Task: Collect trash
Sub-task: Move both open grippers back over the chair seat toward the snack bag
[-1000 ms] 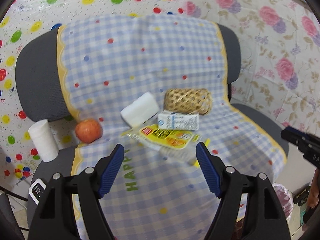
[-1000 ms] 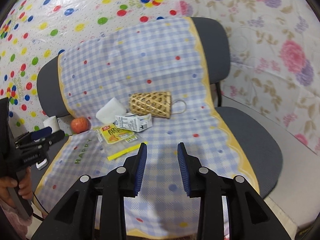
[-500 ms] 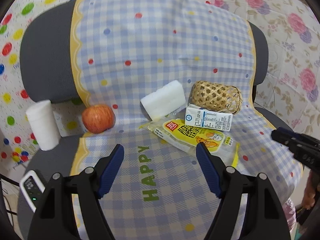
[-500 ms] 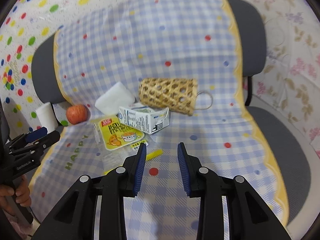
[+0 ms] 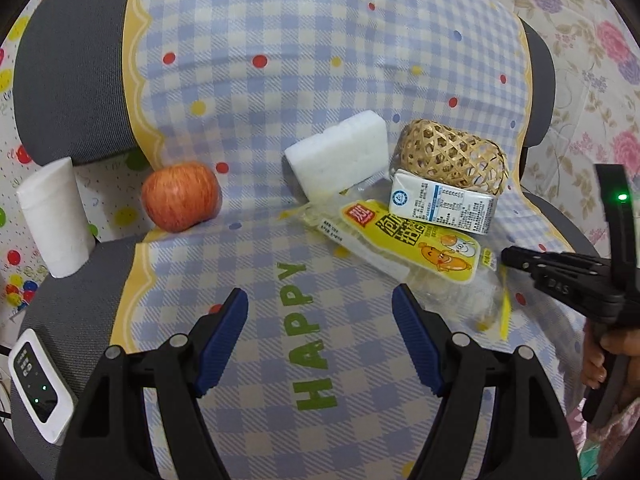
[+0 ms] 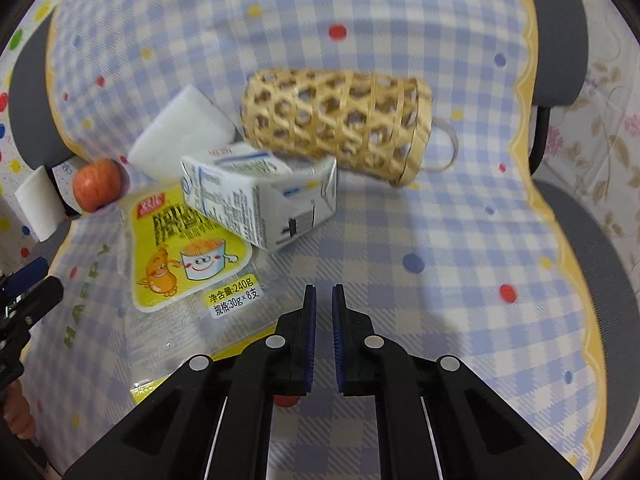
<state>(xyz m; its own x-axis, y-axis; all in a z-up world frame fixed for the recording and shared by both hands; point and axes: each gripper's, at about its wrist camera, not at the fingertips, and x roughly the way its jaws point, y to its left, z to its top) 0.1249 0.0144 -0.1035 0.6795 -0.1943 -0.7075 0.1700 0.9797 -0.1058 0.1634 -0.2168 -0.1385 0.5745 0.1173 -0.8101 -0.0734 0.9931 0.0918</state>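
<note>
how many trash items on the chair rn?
2: the yellow snack wrapper flat mid-seat, and the milk carton lying on the wrapper's far edge against the bamboo basket. More could be hidden behind.

I'm looking down on a grey chair (image 5: 68,60) draped with a blue-and-white checked cloth (image 5: 304,80) printed "HAPPY". At ten o'clock behind it hangs a spotted plastic sheet (image 5: 16,28); at two o'clock, floral wallpaper (image 5: 592,32). Light is even, indoor.
</note>
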